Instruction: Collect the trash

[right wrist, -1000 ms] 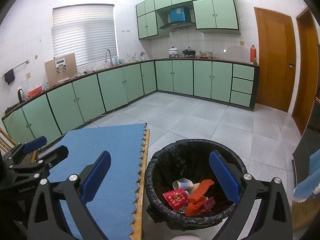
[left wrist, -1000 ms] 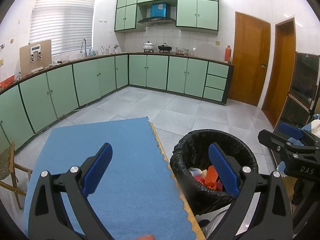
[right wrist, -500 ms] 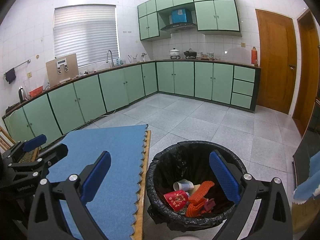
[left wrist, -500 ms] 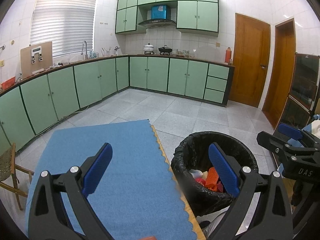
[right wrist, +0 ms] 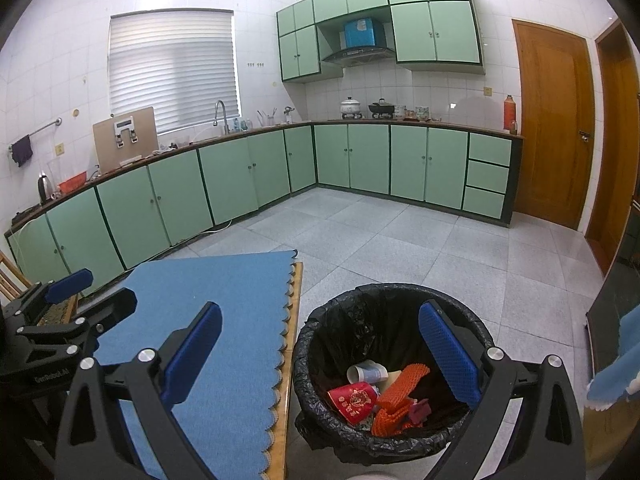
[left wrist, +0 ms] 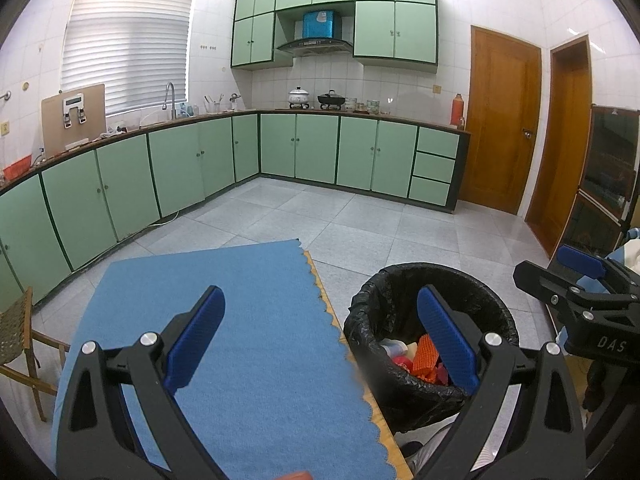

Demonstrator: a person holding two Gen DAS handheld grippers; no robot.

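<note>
A black-bagged trash bin [right wrist: 320, 344] stands on the floor right of the table; it also shows in the left wrist view [left wrist: 372, 300]. Inside lie a red packet [right wrist: 353, 398], orange foam netting [right wrist: 400, 388] and a white cup [right wrist: 366, 372]. My left gripper [left wrist: 320, 340] is open and empty above the blue mat [left wrist: 224, 320]. My right gripper [right wrist: 320, 348] is open and empty above the bin. An orange scrap [left wrist: 296, 475] peeks at the bottom edge of the left wrist view.
The blue mat [right wrist: 208, 312] covers a wooden table with its edge beside the bin. Green cabinets [left wrist: 296, 148] line the far walls. A wooden chair [left wrist: 20, 344] stands left of the table. Wooden doors [left wrist: 504, 120] are at the right.
Both grippers stay open and have barely moved; the views have shifted slightly. The trash in the bin lies as before.
</note>
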